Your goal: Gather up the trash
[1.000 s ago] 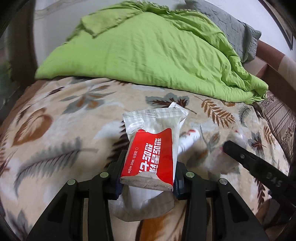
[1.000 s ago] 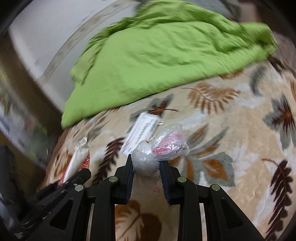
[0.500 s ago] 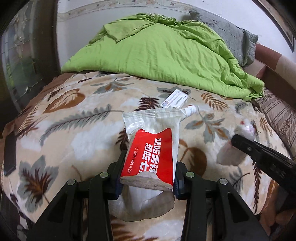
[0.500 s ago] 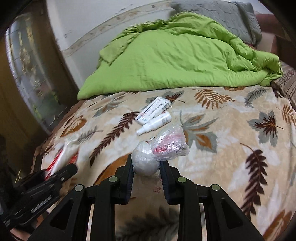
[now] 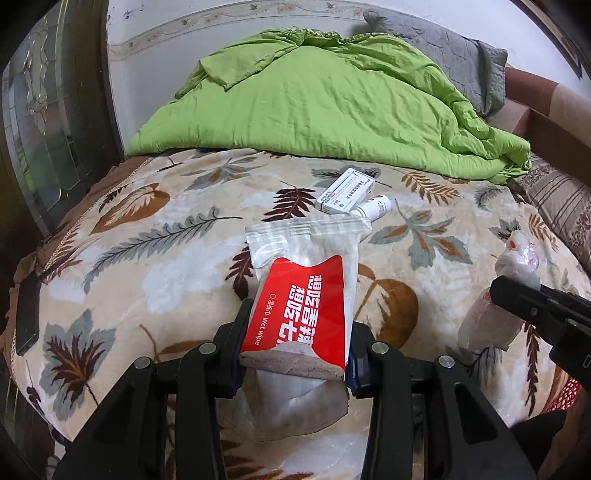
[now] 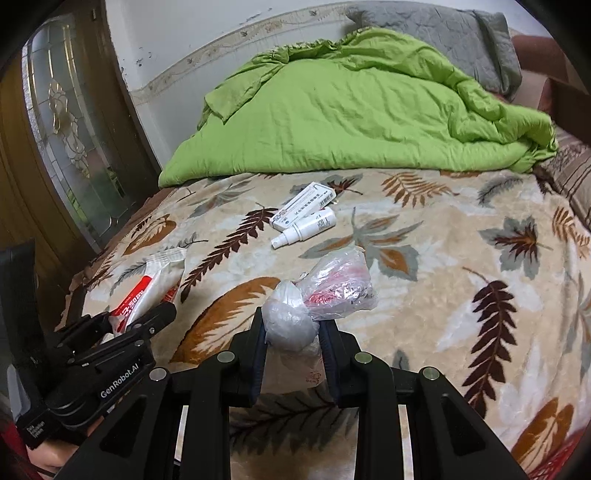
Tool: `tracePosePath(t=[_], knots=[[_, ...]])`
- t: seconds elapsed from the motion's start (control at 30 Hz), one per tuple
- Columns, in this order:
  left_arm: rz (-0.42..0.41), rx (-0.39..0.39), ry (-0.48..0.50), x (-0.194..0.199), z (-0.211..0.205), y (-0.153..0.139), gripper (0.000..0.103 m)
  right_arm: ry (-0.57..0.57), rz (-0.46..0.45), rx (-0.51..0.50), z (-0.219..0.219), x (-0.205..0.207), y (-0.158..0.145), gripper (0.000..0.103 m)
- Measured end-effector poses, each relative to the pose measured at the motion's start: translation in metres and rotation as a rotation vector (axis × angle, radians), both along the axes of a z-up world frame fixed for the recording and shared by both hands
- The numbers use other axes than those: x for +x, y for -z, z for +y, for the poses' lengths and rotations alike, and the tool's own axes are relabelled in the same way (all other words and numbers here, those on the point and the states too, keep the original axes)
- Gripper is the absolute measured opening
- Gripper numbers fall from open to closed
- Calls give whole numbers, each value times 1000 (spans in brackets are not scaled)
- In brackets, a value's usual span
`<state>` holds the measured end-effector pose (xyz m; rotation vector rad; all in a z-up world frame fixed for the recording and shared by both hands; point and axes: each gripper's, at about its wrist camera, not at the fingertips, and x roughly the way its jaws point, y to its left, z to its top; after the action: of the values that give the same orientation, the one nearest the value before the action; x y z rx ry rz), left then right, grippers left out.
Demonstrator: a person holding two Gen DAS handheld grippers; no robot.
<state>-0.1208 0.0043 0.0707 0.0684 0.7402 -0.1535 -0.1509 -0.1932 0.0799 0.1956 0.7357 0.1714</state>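
My left gripper (image 5: 295, 343) is shut on a red and white wet wipe packet (image 5: 306, 291) and holds it above the leaf-patterned blanket (image 5: 147, 251). The packet also shows in the right wrist view (image 6: 147, 288), with the left gripper (image 6: 147, 317) at lower left. My right gripper (image 6: 291, 343) is shut on a crumpled clear plastic bag (image 6: 317, 295) with red inside. The bag (image 5: 506, 288) and right gripper show at the right edge of the left wrist view. A white medicine box (image 6: 303, 206) and a white spray bottle (image 6: 304, 229) lie together on the blanket further back.
A bunched green duvet (image 6: 351, 114) and a grey pillow (image 6: 436, 33) fill the back of the bed. A wooden door with patterned glass (image 6: 70, 129) stands at left. A dark phone-like slab (image 5: 26, 314) lies at the bed's left edge.
Both grippers have pulled back and up from the bed, each keeping its hold. The box and spray bottle now lie farther ahead, and more of the bed is in view.
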Motion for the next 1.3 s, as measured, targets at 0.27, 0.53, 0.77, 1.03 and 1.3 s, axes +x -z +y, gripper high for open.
tracePosePath(t=[0.27,0.53,0.77,1.03,1.3], knots=[[0,1,-3,2,0,1,40,-23,-15,-7,8,0,0,29],[-8,9,2,2,1,1,40,-25,-12,-9,9,0,1,29],[-21,23,3,0,-2,0,40,-25,-14,-13,8,1,2,29],[-34,40,11,-2,-4,-2,40,-28,-15,-12,9,0,1,29],[-35,40,10,-2,-5,-2,40,-29,-16,-10,9,0,1,29]])
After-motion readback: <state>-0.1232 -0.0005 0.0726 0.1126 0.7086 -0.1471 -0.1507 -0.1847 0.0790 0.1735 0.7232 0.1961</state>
